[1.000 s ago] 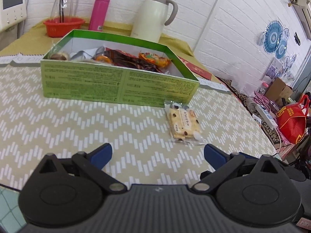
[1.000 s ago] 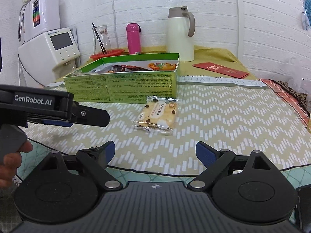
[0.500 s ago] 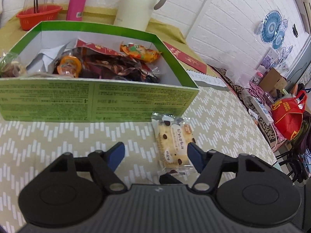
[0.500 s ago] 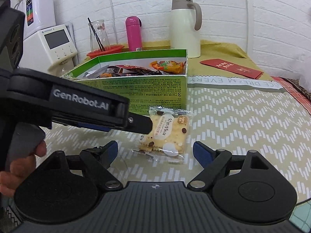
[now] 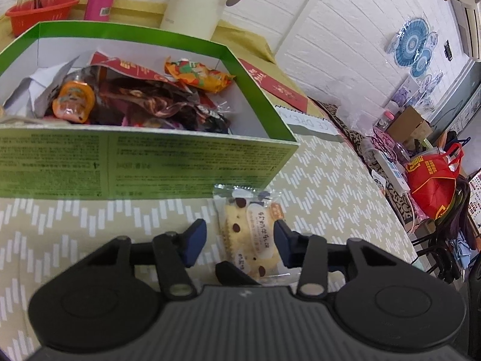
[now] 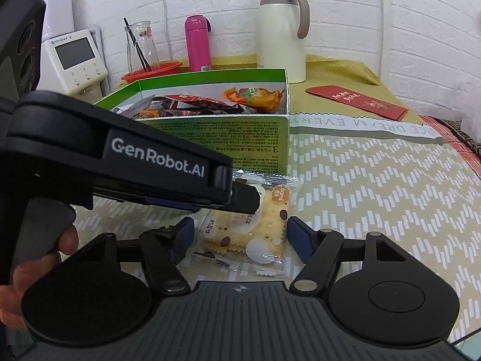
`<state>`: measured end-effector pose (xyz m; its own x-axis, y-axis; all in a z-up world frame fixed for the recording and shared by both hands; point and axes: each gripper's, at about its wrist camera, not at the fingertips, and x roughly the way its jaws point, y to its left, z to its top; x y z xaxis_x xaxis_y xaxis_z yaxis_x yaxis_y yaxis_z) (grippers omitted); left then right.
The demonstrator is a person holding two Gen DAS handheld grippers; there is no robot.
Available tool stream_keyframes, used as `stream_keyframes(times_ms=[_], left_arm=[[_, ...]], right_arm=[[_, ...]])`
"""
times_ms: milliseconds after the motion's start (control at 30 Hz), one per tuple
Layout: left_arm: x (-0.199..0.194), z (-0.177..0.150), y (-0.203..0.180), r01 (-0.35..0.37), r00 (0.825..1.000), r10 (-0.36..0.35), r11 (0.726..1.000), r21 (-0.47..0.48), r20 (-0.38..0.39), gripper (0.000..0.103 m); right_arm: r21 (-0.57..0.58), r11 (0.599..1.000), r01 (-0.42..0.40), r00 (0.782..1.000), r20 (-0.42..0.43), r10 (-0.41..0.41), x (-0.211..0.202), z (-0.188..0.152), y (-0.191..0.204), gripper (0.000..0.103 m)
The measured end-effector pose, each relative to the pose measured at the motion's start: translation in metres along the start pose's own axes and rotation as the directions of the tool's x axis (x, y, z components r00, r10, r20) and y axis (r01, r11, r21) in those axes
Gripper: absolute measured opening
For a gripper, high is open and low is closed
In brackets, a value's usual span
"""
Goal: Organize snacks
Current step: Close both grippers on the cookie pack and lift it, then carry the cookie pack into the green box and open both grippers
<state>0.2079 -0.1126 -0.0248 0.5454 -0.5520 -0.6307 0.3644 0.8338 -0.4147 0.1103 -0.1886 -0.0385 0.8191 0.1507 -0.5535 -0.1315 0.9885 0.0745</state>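
Step in hand: picking up the last loose snack, a cracker packet [image 5: 255,237], so it can join the others in the green box [image 5: 144,162].
Packet's place: flat on the table [image 6: 375,198], just in front of the box's near right corner, apart from the box wall.
Left claw [image 5: 240,239]: jaws closing around the packet; its right pad looks to be at the wrapper's edge, the left pad is clear of it, so there is no grip yet.
Right claw [image 6: 240,237]: jaws wide, straddling the same packet from the near side, pads apart from the wrapper.
Next move, by my reading: finish the squeeze on the packet's sides, lift it above the box rim, then carry it over the wall and release among the wrapped snacks [image 5: 144,99]. The crackers are brittle, so a light pinch suits.
Box: open-topped, already well filled.
Surface: cloth with a pale zigzag print; a yellow cloth lies behind it.
Room: white brick wall, cream thermos jug [image 6: 281,30], pink bottle [image 6: 197,43], red basket [image 6: 153,72], red envelope [image 6: 357,102].
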Motion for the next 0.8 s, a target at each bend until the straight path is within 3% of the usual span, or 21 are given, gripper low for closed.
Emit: stream_keyframes(times_ms=[33, 100, 500, 800], left_arm=[[0.001, -0.001, -0.002, 0.002, 1.0, -0.002, 1.0, 0.009, -0.005, 0.024], [0.0, -0.005, -0.005, -0.009, 1.0, 0.009, 1.0, 0.03, -0.002, 0.02], [-0.033, -0.031, -0.014, -0.004, 1.0, 0.003, 0.998, 0.063, 0.009, 0.018], [-0.082, -0.028, -0.034, -0.001, 0.994, -0.01, 0.995, 0.095, 0.111, 0.018]], right_arm=[[-0.002, 1.0, 0.008, 1.0, 0.001, -0.008, -0.001, 0.0, 0.001, 0.103], [-0.003, 1.0, 0.018, 1.0, 0.0, -0.018, -0.002, -0.001, 0.002, 0.102], [0.001, 1.0, 0.007, 1.0, 0.005, -0.007, -0.035, -0.013, 0.012, 0.101], [-0.024, 1.0, 0.0, 0.992, 0.124, 0.003, -0.073, -0.002, 0.025, 0.101]])
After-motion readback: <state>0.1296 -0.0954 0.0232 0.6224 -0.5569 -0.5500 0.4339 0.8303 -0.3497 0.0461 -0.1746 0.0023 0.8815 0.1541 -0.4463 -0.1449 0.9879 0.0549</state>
